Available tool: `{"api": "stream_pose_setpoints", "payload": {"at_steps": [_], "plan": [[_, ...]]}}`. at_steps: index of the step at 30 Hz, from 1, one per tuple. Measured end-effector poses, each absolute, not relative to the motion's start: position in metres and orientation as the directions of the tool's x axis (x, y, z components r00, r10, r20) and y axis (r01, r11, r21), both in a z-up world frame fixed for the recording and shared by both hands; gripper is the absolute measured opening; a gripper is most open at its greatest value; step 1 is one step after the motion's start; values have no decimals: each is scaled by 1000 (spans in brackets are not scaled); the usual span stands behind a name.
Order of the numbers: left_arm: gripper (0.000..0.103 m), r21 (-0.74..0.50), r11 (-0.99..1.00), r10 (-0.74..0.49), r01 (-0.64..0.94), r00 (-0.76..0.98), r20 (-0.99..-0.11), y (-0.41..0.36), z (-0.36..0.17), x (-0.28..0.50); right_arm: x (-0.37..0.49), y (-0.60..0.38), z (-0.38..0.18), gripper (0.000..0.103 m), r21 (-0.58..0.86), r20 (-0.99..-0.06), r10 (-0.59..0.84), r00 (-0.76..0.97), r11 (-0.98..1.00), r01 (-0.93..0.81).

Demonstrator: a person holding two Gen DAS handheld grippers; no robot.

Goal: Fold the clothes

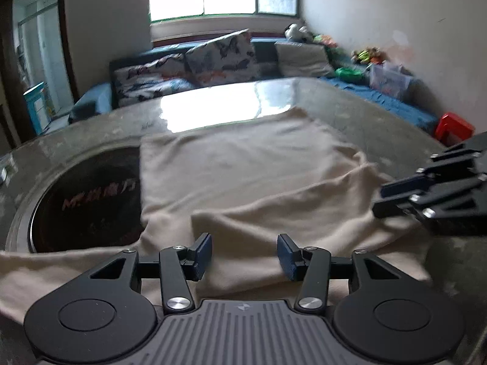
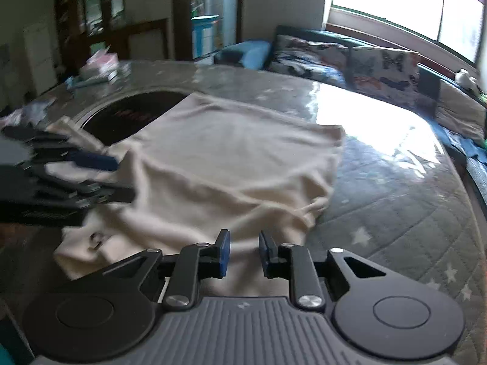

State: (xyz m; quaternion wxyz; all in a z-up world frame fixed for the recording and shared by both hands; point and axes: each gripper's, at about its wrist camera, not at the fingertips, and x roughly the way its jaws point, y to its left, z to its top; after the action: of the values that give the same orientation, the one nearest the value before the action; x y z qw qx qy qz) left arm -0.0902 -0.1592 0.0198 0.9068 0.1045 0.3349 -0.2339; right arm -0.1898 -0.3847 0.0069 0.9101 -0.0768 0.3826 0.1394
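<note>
Cream garment lay spread on the grey bench, partly folded, with loose ridges running toward 3 o'clock in the left wrist view. Its far edge sat near the window glare on the benchtop. At 9 o'clock the cloth overlapped a dark round inset with reddish lettering, too blurred to read.

Left claw pointed down at a slant over the near edge of the garment, at 6 o'clock. Jaws stood about half open, blue pads well apart, cloth under the gap, nothing pinched.

Right claw was also tilted down over the garment's near edge, at 6 o'clock in its own view. Jaws stood apart by a narrow gap, cloth showing through the gap, pads not pressing on it as far as visible.

Each claw showed in the other's view: right claw at 3 o'clock in the left wrist view, left claw at 9 o'clock in the right wrist view, both blurred, both just over the garment.

Sofa with butterfly cushions stood behind the bench at 12 o'clock.
</note>
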Motion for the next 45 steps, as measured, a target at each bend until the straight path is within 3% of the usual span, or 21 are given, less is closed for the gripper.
{"api": "stream_pose_setpoints", "payload": {"at_steps": [18, 26, 30, 37, 40, 41, 43, 44, 45], "plan": [[56, -1, 950, -239, 312, 728, -642, -86, 26, -101, -157, -313, 3, 20, 43, -724, 377, 578, 861, -507], [74, 23, 999, -14, 37, 770, -638, -17, 26, -92, -140, -276, -1, 22, 30, -724, 407, 556, 825, -564], [75, 21, 993, 102, -114, 768, -633, 19, 25, -83, -140, -264, 1, 25, 12, -721, 415, 555, 808, -588], [73, -35, 964, 181, -264, 746, -641, 58, 19, -65, -151, -266, 15, 25, -1, -700, 417, 579, 811, -586], [68, -70, 954, 179, -291, 740, -648, 68, 16, -61, -156, -269, 20, 25, -6, -692, 415, 591, 815, -580], [61, -72, 953, 182, -296, 742, -645, 70, 16, -60, -157, -270, 21, 26, -6, -689, 414, 594, 817, -577], [42, -92, 950, 173, -298, 750, -639, 74, 17, -59, -160, -273, 23, 26, -8, -685, 411, 601, 822, -570], [24, -112, 950, 157, -293, 754, -638, 76, 18, -59, -161, -274, 23, 26, -7, -684, 409, 604, 824, -566], [15, -148, 949, 123, -280, 757, -642, 79, 19, -58, -162, -275, 24, 26, -7, -683, 407, 606, 826, -563]]}}
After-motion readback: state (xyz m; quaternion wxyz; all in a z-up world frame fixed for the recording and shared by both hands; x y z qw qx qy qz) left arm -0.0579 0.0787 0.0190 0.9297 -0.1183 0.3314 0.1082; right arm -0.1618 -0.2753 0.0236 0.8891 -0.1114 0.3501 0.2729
